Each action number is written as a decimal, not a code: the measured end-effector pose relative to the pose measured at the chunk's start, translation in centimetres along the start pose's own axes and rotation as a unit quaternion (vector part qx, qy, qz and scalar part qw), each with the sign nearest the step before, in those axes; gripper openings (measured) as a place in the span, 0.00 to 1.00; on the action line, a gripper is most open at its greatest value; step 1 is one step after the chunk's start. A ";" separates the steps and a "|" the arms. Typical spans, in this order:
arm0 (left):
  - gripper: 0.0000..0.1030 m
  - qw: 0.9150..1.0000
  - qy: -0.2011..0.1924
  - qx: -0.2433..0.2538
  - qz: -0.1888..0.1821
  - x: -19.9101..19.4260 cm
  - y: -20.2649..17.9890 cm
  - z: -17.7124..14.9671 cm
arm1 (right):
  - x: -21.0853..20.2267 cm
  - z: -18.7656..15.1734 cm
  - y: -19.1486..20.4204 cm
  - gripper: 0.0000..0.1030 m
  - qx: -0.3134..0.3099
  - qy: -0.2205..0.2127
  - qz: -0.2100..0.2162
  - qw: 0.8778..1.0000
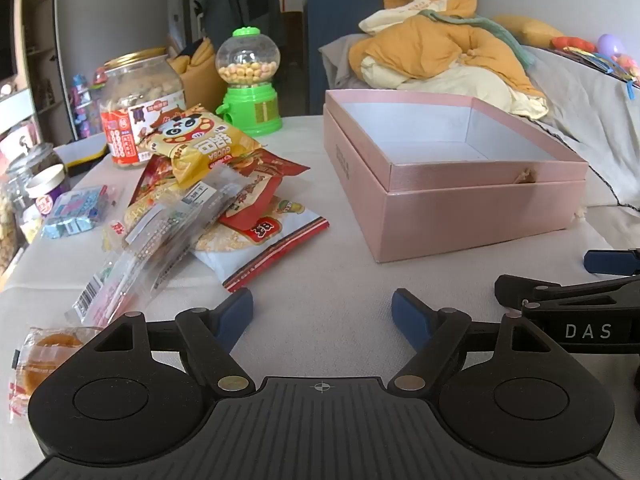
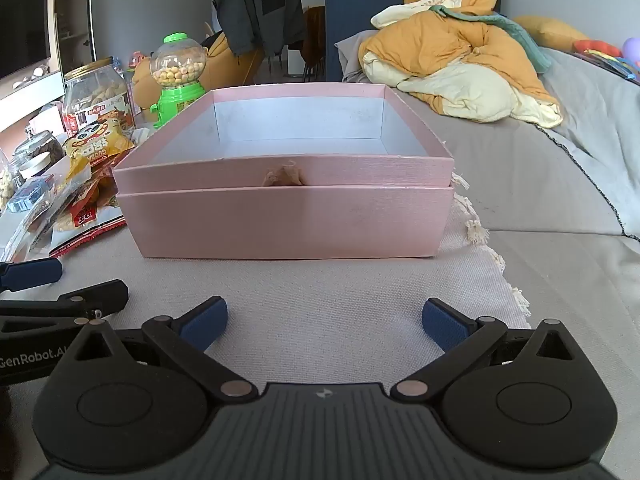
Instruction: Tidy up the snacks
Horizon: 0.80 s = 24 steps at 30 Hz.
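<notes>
A pile of snack packets (image 1: 208,200) lies on the white cloth, left of an open, empty pink box (image 1: 460,204). A yellow panda packet (image 1: 196,140) tops the pile; a red-and-white rice cracker bag (image 1: 272,244) and clear wrapped packets (image 1: 140,264) lie lower. A small wrapped cake (image 1: 44,356) lies by my left gripper (image 1: 322,320), which is open and empty, low over the cloth. My right gripper (image 2: 324,322) is open and empty, facing the pink box (image 2: 288,216) head-on. The pile shows at the left in the right wrist view (image 2: 80,196).
A green candy dispenser (image 1: 250,84), a large snack jar (image 1: 140,108), smaller jars (image 1: 36,184) and a blue gum pack (image 1: 78,208) stand at the back left. A sofa with an orange quilt (image 1: 452,56) lies behind. The cloth's fringed edge (image 2: 480,240) runs right of the box.
</notes>
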<state>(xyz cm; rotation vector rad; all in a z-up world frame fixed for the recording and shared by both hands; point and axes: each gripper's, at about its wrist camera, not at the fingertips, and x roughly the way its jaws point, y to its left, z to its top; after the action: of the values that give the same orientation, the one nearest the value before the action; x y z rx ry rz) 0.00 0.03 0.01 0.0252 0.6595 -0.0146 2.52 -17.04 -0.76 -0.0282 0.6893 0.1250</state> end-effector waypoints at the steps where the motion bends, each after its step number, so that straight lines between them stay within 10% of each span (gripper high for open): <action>1: 0.81 1.000 0.000 0.000 0.000 0.0 0.0 0.0 | 0.0 0.0 0.0 1.00 0.000 0.000 0.000 1.000; 24: 0.81 1.000 0.000 0.001 0.001 0.1 0.2 0.0 | 0.0 0.0 0.0 1.00 0.001 -0.001 0.001 1.000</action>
<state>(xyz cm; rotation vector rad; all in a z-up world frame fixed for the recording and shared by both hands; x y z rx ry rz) 0.10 0.26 -0.04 0.0283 0.6589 -0.0136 2.51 -17.05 -0.77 -0.0264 0.6867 0.1255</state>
